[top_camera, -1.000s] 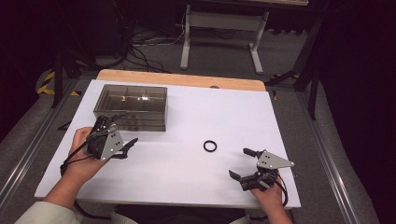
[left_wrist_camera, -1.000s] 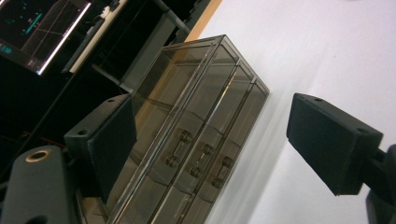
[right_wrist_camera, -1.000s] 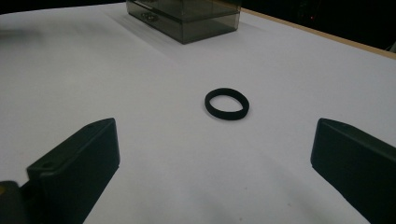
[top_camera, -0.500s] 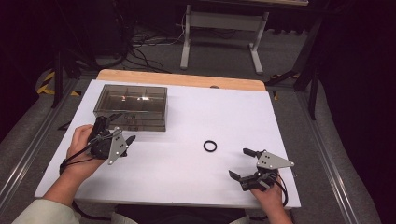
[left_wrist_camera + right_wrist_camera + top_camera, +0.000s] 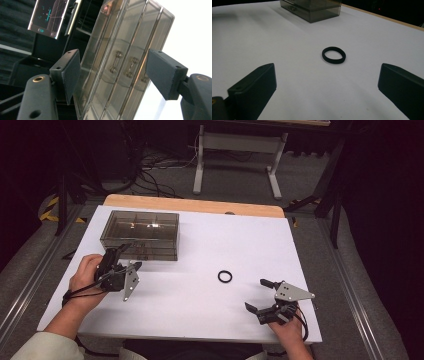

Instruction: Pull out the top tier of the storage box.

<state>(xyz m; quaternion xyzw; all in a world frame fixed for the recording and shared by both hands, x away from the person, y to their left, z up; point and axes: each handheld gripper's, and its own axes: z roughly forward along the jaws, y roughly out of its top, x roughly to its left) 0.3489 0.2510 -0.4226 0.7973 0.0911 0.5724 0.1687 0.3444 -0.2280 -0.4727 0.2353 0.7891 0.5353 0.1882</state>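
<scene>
Smoky clear plastic makes up the box, which sits in the upper left of the high view on the white bench, its lid shut and its inner dividers showing through the top. At the box's near left corner, in the left middle of that view, a hand holds the left claw close against the box. In the left gripper view the box wall runs tilted between the two black jaws, with small metal hinges visible through it; the jaws have just been closing, yet gaps remain on both sides, so the pads do not press on the box and the left claw is open.

Right of centre in the high view a small black ring lies flat on the bench, well apart from the box. In the lower right of that view the other hand holds the right claw, which points toward the ring from near the front edge. The right gripper view shows the ring lying ahead of the jaws, which stand wide apart with nothing between them but bare bench; the right claw is open and touches nothing. The box sits beyond at the top of that view.
</scene>
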